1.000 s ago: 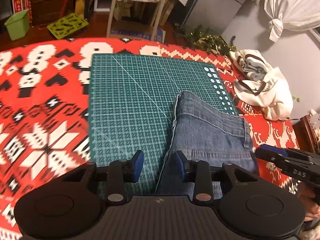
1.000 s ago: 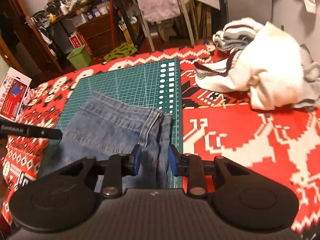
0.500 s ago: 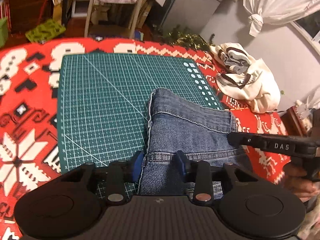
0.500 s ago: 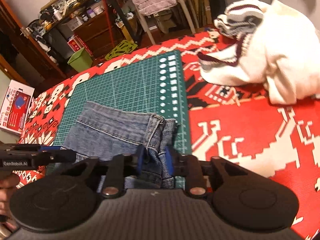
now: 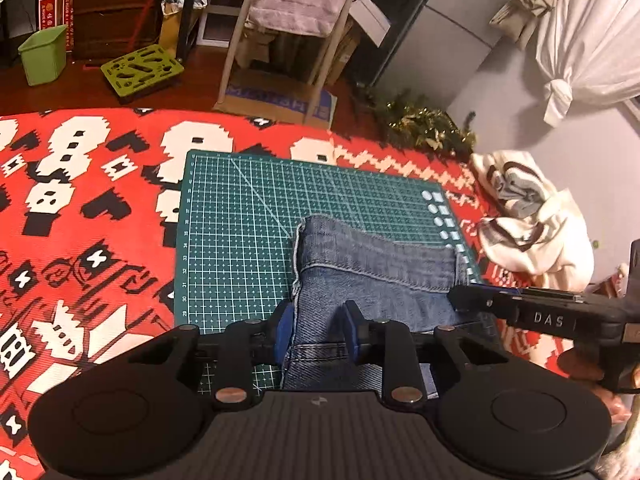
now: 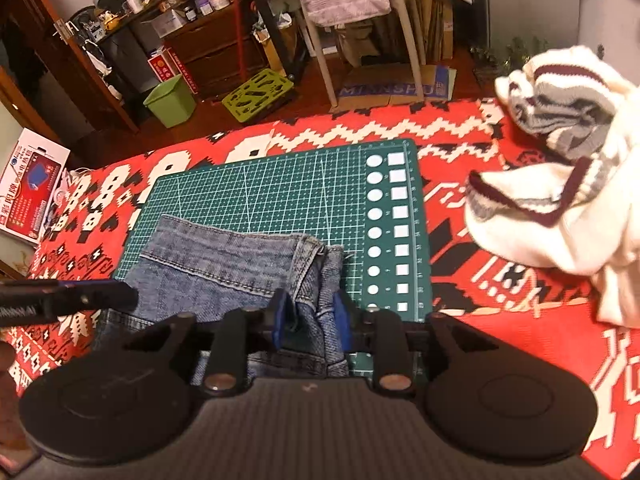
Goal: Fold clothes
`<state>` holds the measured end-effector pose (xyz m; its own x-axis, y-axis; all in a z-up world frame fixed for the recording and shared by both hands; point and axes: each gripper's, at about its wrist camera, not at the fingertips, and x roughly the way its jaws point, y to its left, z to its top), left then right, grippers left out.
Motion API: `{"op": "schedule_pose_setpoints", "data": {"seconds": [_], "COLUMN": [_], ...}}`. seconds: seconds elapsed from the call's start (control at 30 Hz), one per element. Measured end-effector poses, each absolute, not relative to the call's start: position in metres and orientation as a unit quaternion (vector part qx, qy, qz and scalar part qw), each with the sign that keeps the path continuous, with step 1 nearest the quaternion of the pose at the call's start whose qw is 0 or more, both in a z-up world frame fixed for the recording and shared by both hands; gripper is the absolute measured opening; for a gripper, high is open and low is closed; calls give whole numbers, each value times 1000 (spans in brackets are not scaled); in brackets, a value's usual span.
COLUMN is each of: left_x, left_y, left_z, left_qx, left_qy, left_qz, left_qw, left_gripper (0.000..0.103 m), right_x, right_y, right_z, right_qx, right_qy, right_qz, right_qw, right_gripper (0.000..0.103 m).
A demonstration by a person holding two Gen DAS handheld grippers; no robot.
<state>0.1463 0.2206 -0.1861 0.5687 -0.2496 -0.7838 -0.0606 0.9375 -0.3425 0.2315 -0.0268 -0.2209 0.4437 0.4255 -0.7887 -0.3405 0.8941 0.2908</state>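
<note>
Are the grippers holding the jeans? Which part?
It looks so. The left gripper pinches the left edge of the jeans, near the seam. The right gripper pinches the bunched right edge. Both hold the near end.

We saw a green cutting mat (image 5: 248, 224) on the red patterned cloth (image 5: 80, 208); at ten o'clock stood a green bin (image 6: 170, 100).

One jeans (image 5: 372, 276), one cutting mat (image 5: 240, 216), two grippers (image 5: 316, 328)
</note>
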Motion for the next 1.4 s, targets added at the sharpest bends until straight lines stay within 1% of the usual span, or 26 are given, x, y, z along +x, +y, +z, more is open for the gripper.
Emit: {"op": "schedule_pose_setpoints", "data": {"seconds": [0.07, 0.2, 0.3, 0.5, 0.63, 0.67, 0.7, 0.77, 0.87, 0.93, 1.1, 1.23, 1.27, 1.4], "left_x": [137, 108, 73, 3, -36, -44, -51, -63, -74, -82, -101, -111, -113, -120], "left_y": [220, 221, 220, 209, 204, 201, 197, 187, 177, 173, 164, 156, 152, 127], "left_z": [-181, -174, -172, -180, -188, -188, -188, -190, -202, -209, -205, -194, -191, -184], "left_qx": [-161, -154, -158, -142, -157, -156, -153, -136, -108, -87, -53, -59, -57, -33], "left_qy": [459, 469, 476, 490, 494, 492, 490, 487, 500, 502, 492, 482, 477, 471], "left_qz": [-55, -55, -60, -49, -56, -60, -64, -67, -59, -53, -58, -84, -93, -140], "left_qw": [872, 868, 863, 859, 853, 854, 856, 860, 857, 859, 867, 870, 872, 870], "left_gripper": [25, 26, 29, 30, 30, 29, 30, 30, 30, 27, 27, 27, 27, 30], "right_x": [222, 180, 136, 54, 12, 5, -2, -14, -26, -30, -39, -52, -54, -69], "right_y": [-33, -55, -75, -114, -127, -127, -127, -128, -135, -139, -144, -150, -149, -133], "right_z": [-215, -204, -200, -203, -212, -214, -216, -222, -227, -229, -222, -212, -211, -212], "right_qx": [44, 34, 26, 46, 66, 65, 62, 58, 74, 87, 88, 90, 81, 0], "right_qy": [479, 483, 488, 498, 506, 505, 506, 505, 492, 490, 493, 489, 488, 487], "right_qz": [225, 222, 220, 212, 206, 203, 199, 194, 191, 190, 199, 203, 203, 214], "right_qw": [847, 846, 844, 839, 835, 836, 837, 839, 846, 846, 843, 844, 845, 847], "right_gripper": [35, 35, 36, 36, 36, 34, 27, 26, 26, 27, 28, 29, 29, 36]}}
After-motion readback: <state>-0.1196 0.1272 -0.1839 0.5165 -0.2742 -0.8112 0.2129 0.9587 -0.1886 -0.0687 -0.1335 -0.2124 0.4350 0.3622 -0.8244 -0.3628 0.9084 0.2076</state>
